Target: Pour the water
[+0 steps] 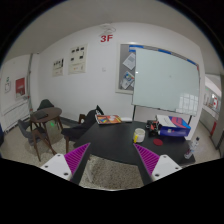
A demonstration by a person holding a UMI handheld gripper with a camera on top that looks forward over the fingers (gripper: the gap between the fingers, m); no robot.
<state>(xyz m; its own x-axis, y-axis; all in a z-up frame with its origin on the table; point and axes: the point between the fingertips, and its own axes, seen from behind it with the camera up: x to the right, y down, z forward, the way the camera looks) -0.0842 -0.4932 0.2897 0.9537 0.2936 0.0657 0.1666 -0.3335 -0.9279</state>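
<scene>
My gripper [115, 160] is open and holds nothing. Its two magenta pads, left [78, 156] and right [152, 158], stand wide apart above a black table [115, 138]. A grey speckled mat [111, 171] lies flat on the table between the fingers. A small pale-yellow container [137, 136] stands on the table just beyond the right finger; it is too small to tell what it is. No water or cup shows clearly.
Coloured boxes [172, 124] and a flat colourful item [108, 120] lie at the table's far end. A whiteboard [165, 80] stands behind it. A brown chair [45, 125] and a dark bag [88, 121] are to the left. A red "3F" sign [106, 38] is on the wall.
</scene>
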